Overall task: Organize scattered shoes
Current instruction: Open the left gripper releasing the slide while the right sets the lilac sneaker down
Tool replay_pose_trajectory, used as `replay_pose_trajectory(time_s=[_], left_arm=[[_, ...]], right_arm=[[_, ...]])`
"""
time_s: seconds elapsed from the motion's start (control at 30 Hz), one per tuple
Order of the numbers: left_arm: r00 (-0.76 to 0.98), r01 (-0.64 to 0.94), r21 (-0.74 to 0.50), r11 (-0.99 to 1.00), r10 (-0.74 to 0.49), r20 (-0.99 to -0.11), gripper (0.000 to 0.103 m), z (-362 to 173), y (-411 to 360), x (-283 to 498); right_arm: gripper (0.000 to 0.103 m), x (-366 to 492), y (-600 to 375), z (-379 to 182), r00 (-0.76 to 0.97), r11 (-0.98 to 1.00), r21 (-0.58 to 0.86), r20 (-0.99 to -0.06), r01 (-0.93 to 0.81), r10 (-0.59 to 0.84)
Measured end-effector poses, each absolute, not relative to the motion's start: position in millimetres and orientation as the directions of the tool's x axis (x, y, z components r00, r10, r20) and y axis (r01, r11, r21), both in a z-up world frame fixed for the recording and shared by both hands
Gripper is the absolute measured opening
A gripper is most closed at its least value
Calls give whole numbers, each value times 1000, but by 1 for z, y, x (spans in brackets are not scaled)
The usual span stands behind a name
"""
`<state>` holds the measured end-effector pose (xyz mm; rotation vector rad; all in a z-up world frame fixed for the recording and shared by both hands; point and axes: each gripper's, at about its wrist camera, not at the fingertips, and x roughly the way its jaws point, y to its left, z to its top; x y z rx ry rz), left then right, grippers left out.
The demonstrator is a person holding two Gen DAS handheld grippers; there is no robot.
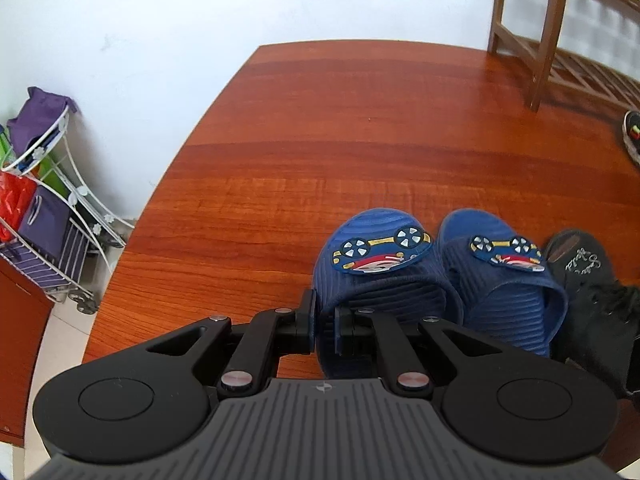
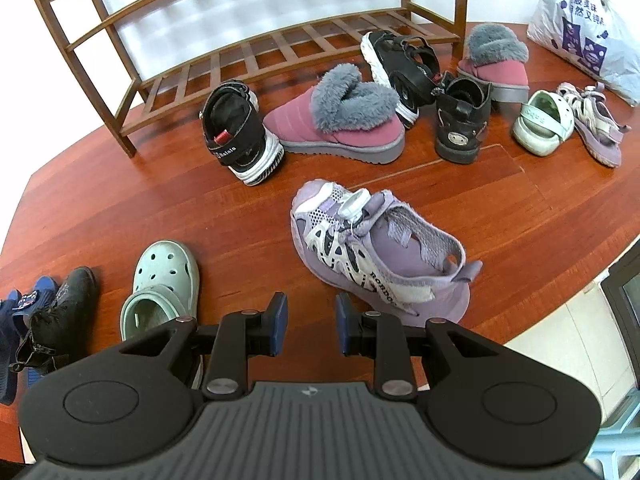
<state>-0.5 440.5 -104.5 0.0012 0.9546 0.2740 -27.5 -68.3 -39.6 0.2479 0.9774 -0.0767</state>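
The left gripper (image 1: 324,326) pinches the rim of a blue slipper (image 1: 372,280) that sits on the wooden table (image 1: 320,140), its twin (image 1: 500,280) touching it at 3 o'clock and a black shoe (image 1: 588,280) beyond. The right gripper (image 2: 311,324) is slightly spread and empty over the table. A mint clog (image 2: 160,284) lies at its 9 o'clock and a lilac sneaker (image 2: 380,248) at 1 o'clock, the shoe rack (image 2: 240,48) at 12.
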Motion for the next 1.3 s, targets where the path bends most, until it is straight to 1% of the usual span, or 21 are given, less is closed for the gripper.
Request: replay_pose_trajectory(time_s=[0.3, 0.33, 0.4, 0.47, 0.5, 0.53, 0.57, 0.6, 0.63, 0.67, 0.7, 0.73, 0.77, 0.8, 0.83, 0.93, 1.13, 1.3], left_arm=[[521, -208, 137, 969, 228, -822, 10, -119, 437, 9], [519, -206, 134, 969, 224, -825, 13, -119, 437, 9], [513, -202, 125, 971, 213, -831, 15, -119, 438, 10], [502, -205, 125, 971, 214, -838, 26, -119, 440, 12], [497, -208, 126, 970, 215, -841, 41, -119, 440, 12], [491, -211, 127, 969, 217, -844, 49, -119, 441, 13], [489, -212, 131, 968, 221, -843, 51, -117, 441, 12], [489, -213, 136, 968, 226, -842, 53, -115, 441, 12], [488, -212, 139, 967, 228, -843, 57, -113, 440, 11], [486, -211, 141, 967, 228, -844, 59, -112, 440, 11], [488, -208, 143, 968, 229, -842, 61, -109, 438, 9], [491, -205, 145, 968, 230, -840, 64, -106, 437, 7], [493, -203, 147, 968, 230, -839, 66, -103, 435, 6], [495, -203, 147, 968, 231, -838, 68, -101, 434, 4], [497, -207, 145, 968, 232, -836, 70, -98, 434, 2], [512, -225, 148, 963, 246, -823, 72, -86, 431, -2], [561, -239, 138, 961, 253, -788, 78, -57, 420, -6], [585, -211, 143, 967, 242, -774, 81, -40, 404, -5]], right_arm=[[29, -31, -65, -41, 566, 964, 172, -824, 202, 28], [29, -31, -64, -41, 567, 964, 171, -823, 203, 26], [32, -30, -64, -41, 570, 964, 169, -822, 204, 23], [34, -28, -65, -41, 569, 965, 165, -822, 205, 19], [34, -27, -66, -41, 569, 966, 159, -822, 205, 15], [36, -26, -68, -40, 570, 967, 153, -822, 202, 11], [37, -25, -69, -40, 571, 969, 147, -821, 199, 7], [41, -22, -71, -39, 572, 974, 131, -820, 183, 3], [46, -20, -73, -38, 573, 981, 114, -820, 160, 2], [48, -18, -74, -37, 574, 986, 94, -819, 141, -4], [53, -17, -74, -36, 575, 990, 73, -818, 124, -12], [58, -15, -75, -34, 577, 995, 28, -816, 92, -31], [61, -12, -76, -34, 579, 998, -6, -814, 67, -44], [69, -11, -78, -33, 581, 998, -32, -812, 45, -53], [75, -9, -81, -32, 583, 998, -51, -810, 28, -58], [86, -2, -90, -33, 582, 996, -92, -810, -19, -64], [87, 13, -106, -47, 540, 979, -153, -840, -135, -57], [88, 24, -111, -63, 516, 957, -161, -856, -241, -14]])
